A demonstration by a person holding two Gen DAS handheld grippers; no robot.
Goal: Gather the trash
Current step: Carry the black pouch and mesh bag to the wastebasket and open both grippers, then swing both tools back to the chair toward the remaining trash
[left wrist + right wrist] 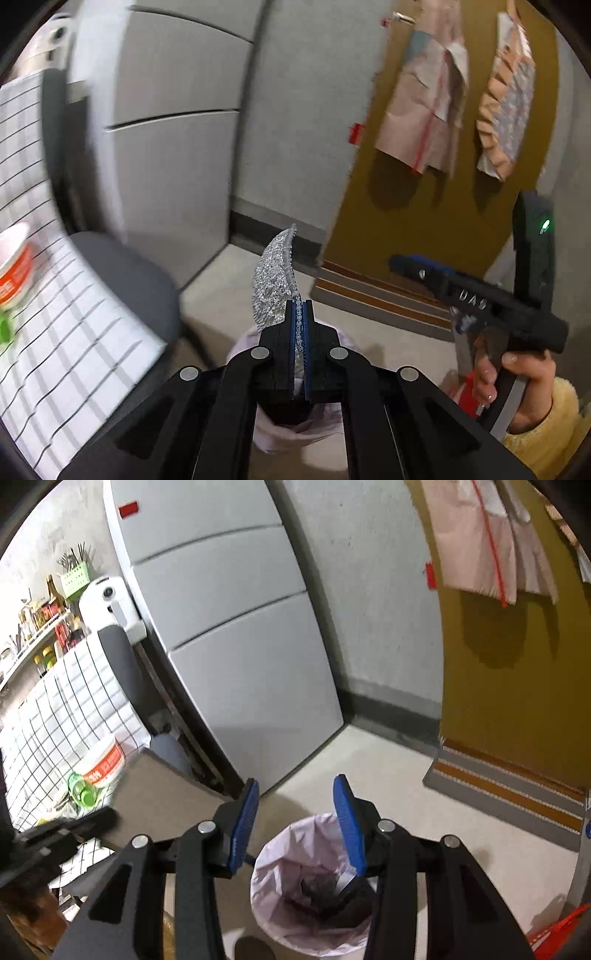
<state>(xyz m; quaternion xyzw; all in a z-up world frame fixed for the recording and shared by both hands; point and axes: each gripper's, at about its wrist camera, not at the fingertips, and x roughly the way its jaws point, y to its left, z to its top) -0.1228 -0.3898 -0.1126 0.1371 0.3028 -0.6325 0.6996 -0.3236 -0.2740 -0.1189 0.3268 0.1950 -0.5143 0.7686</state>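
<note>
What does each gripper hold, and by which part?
The left gripper pinches a foil piece by its lower edge. The right gripper is open and holds nothing.

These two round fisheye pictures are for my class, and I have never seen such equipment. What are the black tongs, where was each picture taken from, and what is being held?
A person holds one hand-operated gripper in each hand; a camera on each looks along its two fingers. The left view shows the left gripper shut on a crumpled foil scrap, with the other gripper's handle in the person's hand. The right view shows the right gripper open and empty above a lined trash bin on the floor. A cup and green bottle lie on the checked tablecloth.
</note>
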